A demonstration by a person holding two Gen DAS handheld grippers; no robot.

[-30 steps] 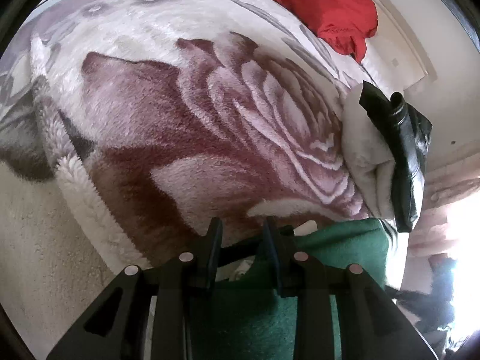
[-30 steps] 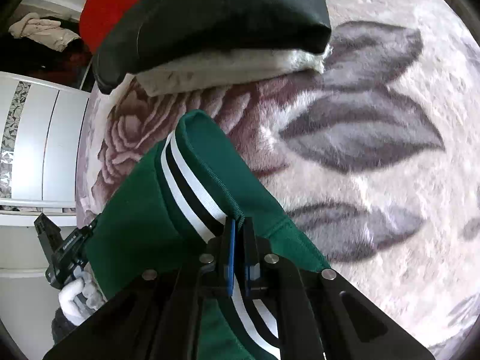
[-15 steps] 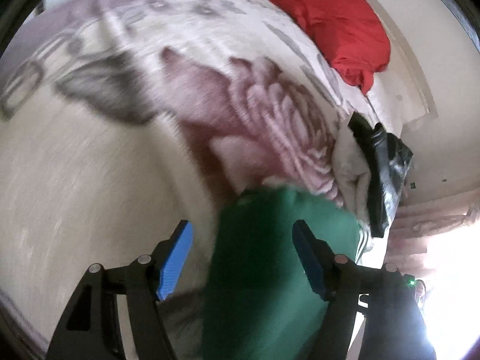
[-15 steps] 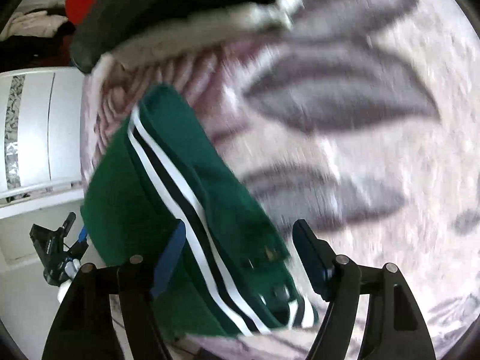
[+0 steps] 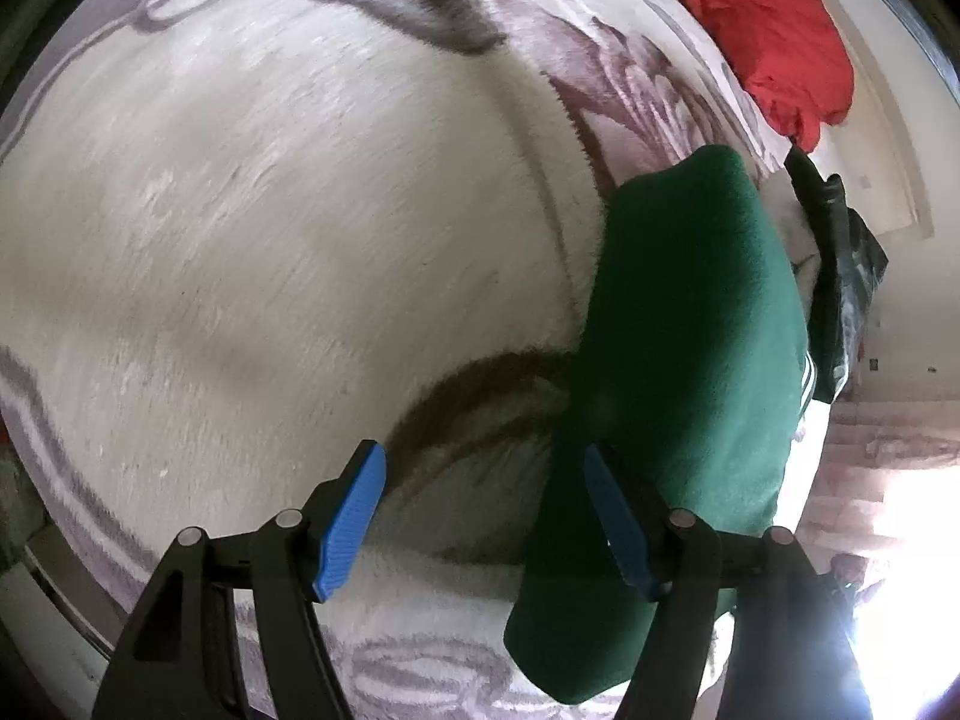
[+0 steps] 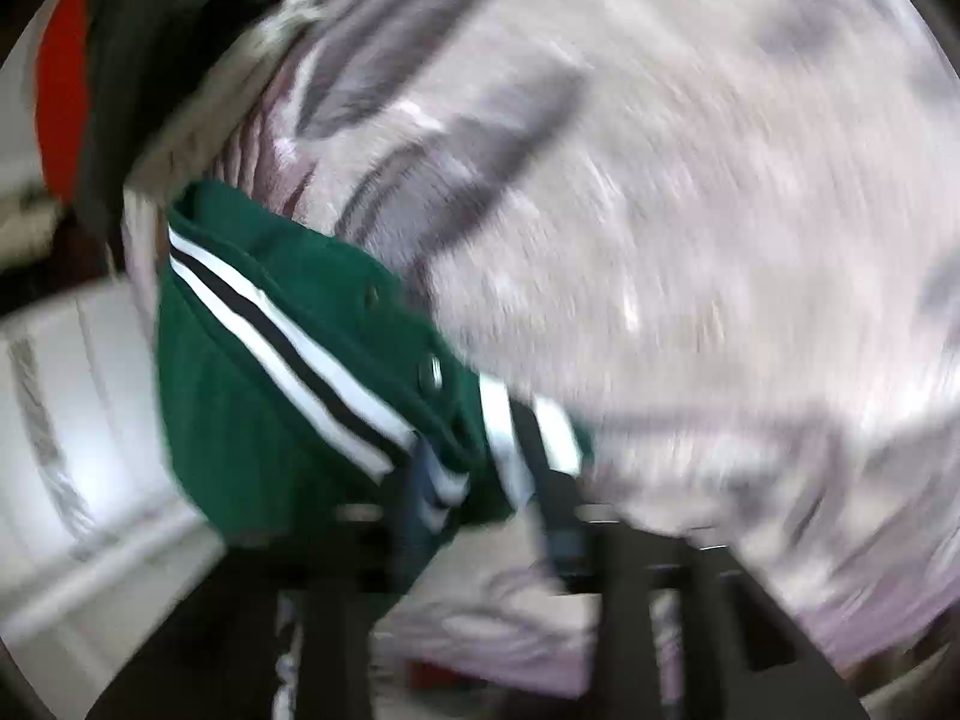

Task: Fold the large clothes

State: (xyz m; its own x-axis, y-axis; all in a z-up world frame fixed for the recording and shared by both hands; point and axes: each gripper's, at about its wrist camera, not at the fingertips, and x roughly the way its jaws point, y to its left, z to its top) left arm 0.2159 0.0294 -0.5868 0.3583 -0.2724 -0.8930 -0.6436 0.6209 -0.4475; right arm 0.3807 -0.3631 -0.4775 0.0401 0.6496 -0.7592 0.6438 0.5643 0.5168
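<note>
My left gripper (image 5: 483,519) stood released, nothing between its pads. My right gripper (image 6: 489,516), blurred, had just been opening and seemed clear of cloth. The green garment (image 5: 678,360) lay folded on the floral blanket (image 5: 270,228), right of my left gripper. Probably only stacking it remained.

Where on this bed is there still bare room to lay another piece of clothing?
The wide pale stretch of blanket left of the folded green garment lies bare. It is crowded on the right, where the black-and-white bundle and the red cloth sit close together.
</note>
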